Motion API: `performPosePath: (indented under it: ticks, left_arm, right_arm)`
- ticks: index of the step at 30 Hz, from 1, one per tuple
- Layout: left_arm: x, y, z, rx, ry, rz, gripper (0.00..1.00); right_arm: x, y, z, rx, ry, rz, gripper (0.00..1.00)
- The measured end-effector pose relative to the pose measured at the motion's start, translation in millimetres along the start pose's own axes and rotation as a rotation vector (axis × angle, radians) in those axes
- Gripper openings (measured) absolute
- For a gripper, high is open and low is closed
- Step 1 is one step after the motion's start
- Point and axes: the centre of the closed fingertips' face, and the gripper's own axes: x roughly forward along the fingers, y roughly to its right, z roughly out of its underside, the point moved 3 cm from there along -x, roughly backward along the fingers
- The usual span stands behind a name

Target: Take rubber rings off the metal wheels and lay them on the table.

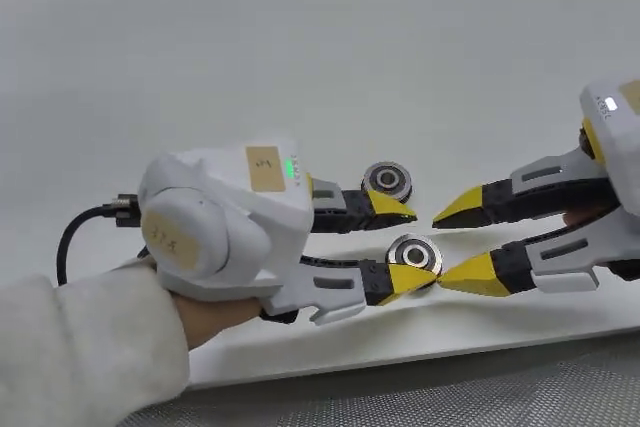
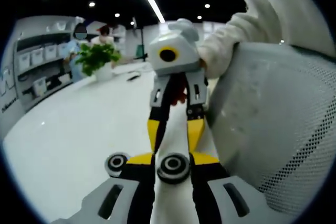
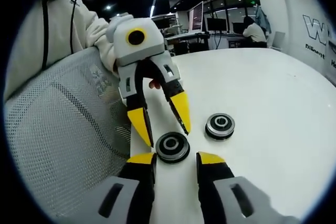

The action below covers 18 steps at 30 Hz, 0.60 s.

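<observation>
Head view, nearest: a white sleeve [image 1: 70,347] sits behind the left gripper [image 1: 424,244], which points in from the left
Left claw: spread wide and gripping nothing; its nearer tip touches the near wheel [image 1: 414,253], or all but
Opposite side: the right gripper [image 1: 438,252] points in from the right, claw likewise parted and empty, with its tips just short of the same wheel
Task's thing: that wheel lies flat on the white table [image 1: 300,47] between the two pairs of tips, with a dark rubber ring [image 3: 159,147] in place round its rim
Handling: the metal wheel looks dense, hard and smooth, so it would likely slide on the table if nudged; the ring should be soft, stretchy and light once free
Where to hold: I would pin the wheel across its rim with one claw and hook the ring's outer edge with a tip of the other
Farthest: the far wheel [image 1: 387,180] lies just beyond the left gripper's farther jaw, ring also on, with nothing holding it
</observation>
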Motion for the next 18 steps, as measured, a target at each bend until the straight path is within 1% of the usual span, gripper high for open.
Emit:
performPosePath:
  ticks: [3, 4, 8, 12, 13, 16, 17, 18]
  left_arm:
    - [2.1, 1.2, 2.5, 0.028, -0.015, 0.003, 0.24]
    - [1.9, 0.8, 2.4, 0.029, -0.015, 0.002, 0.23]
    - [2.2, 0.1, 1.3, 0.025, -0.010, -0.001, 0.20]
    - [3.3, -1.2, 5.7, 0.017, -0.022, -0.007, 0.17]
    - [3.1, -1.6, 5.5, 0.006, -0.013, -0.011, 0.17]
    - [3.5, -2.6, 7.3, 0.007, -0.019, -0.017, 0.15]
    - [3.8, -1.9, 6.4, 0.003, -0.011, -0.014, 0.15]
    - [4.0, -1.9, 7.3, 0.006, -0.014, -0.017, 0.15]
  right_arm:
    - [0.2, 0.2, -2.5, -0.010, 0.007, -0.002, 0.24]
    - [0.8, 0.6, -1.9, -0.020, 0.001, 0.002, 0.24]
    - [0.9, 0.3, -1.1, -0.020, 0.001, -0.001, 0.24]
    - [0.3, 0.6, 0.9, -0.012, -0.005, -0.005, 0.24]
    - [-0.1, 0.3, 2.9, -0.012, -0.013, -0.007, 0.24]
    - [0.0, -0.2, 3.8, -0.005, -0.014, -0.010, 0.22]
    - [0.3, -0.3, 3.8, -0.006, -0.015, -0.011, 0.22]
    - [1.1, -0.6, 3.6, -0.008, -0.016, -0.010, 0.23]
